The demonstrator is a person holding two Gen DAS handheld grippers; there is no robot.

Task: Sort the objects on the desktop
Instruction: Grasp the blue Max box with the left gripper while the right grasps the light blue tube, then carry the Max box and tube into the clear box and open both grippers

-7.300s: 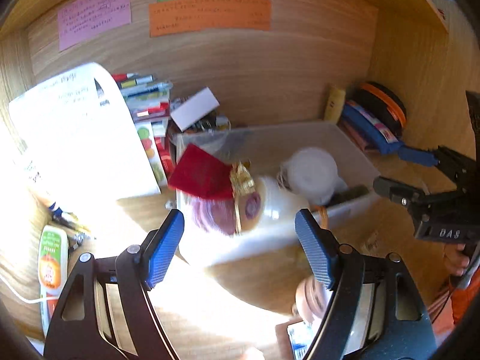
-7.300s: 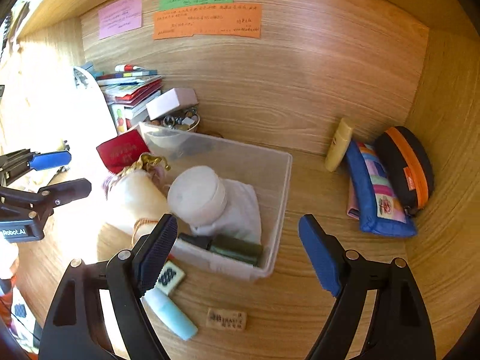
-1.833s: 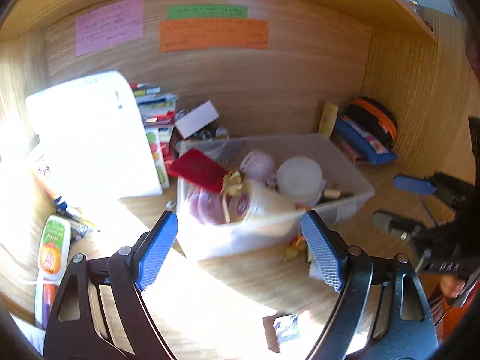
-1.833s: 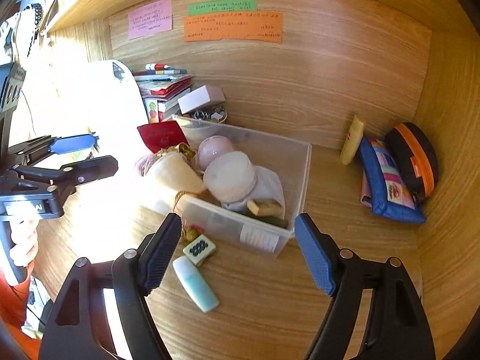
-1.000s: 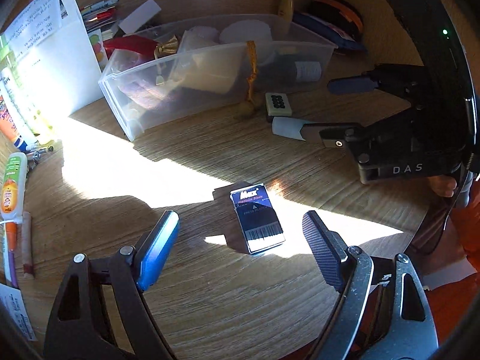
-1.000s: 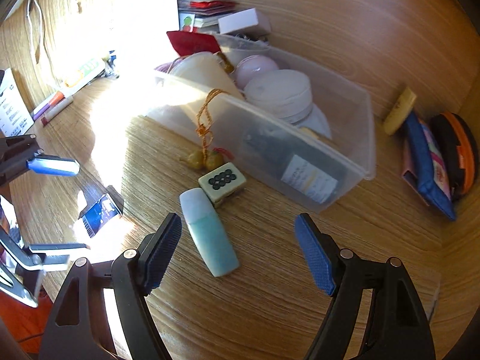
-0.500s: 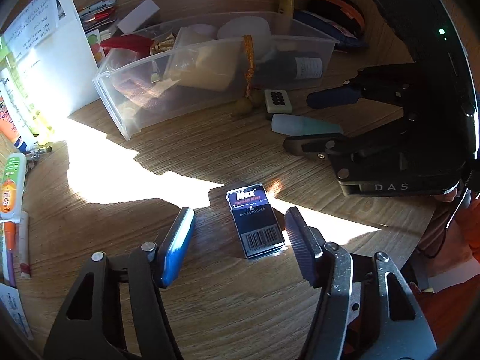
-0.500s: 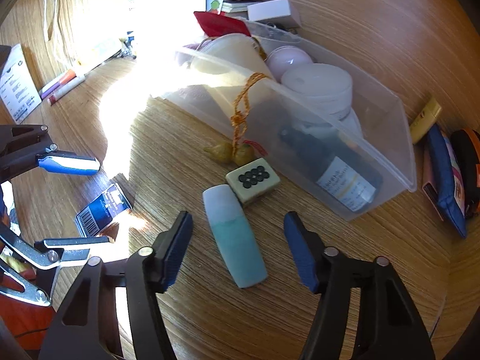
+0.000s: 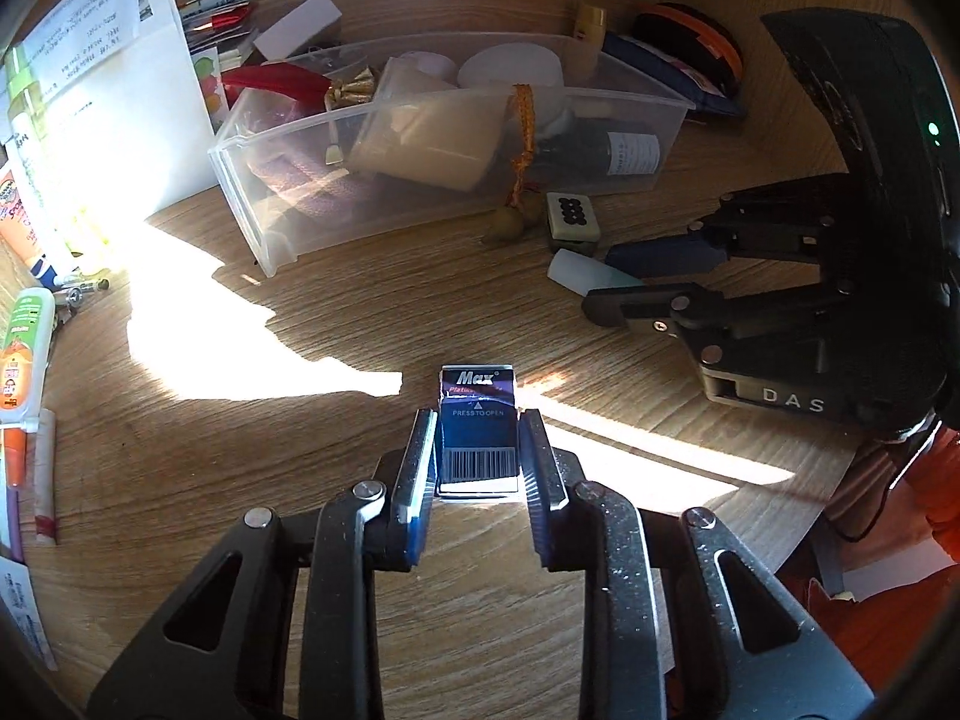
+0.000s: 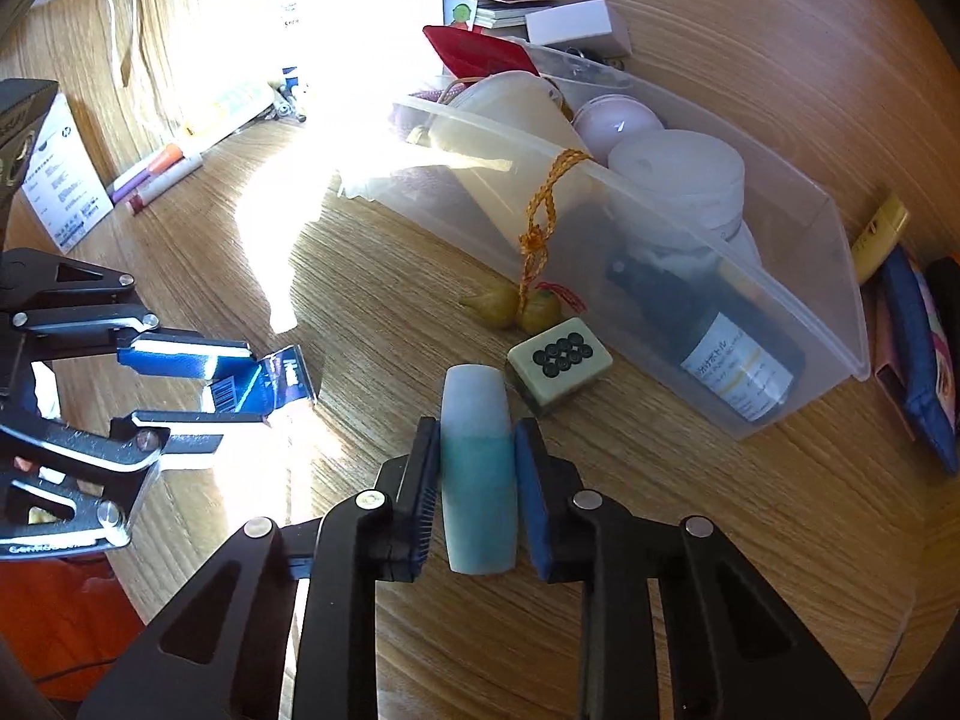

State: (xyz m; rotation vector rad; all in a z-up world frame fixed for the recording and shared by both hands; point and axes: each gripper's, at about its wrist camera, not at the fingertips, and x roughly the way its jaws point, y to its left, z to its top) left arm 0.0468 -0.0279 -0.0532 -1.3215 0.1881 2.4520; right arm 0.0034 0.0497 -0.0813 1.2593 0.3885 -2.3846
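My left gripper (image 9: 477, 444) is shut on a small dark blue "Max" box (image 9: 478, 426) that lies on the wooden desk; it also shows in the right wrist view (image 10: 264, 387). My right gripper (image 10: 477, 450) is shut on a pale teal tube (image 10: 478, 468) lying on the desk; its white end shows in the left wrist view (image 9: 585, 273). A clear plastic bin (image 9: 288, 180) holds a cream pouch, a white jar, a dark bottle and a red card.
A mahjong tile (image 10: 559, 360) and two yellow charms on an orange cord (image 10: 510, 306) lie in front of the bin (image 10: 798, 324). Markers (image 10: 159, 171), tubes (image 9: 21, 342), a paper stand (image 9: 102, 78) and pouches (image 9: 684, 54) ring the desk.
Both grippers have moved down and closed: the left one onto the Max box, the right one onto the teal tube. Both were open half a second ago.
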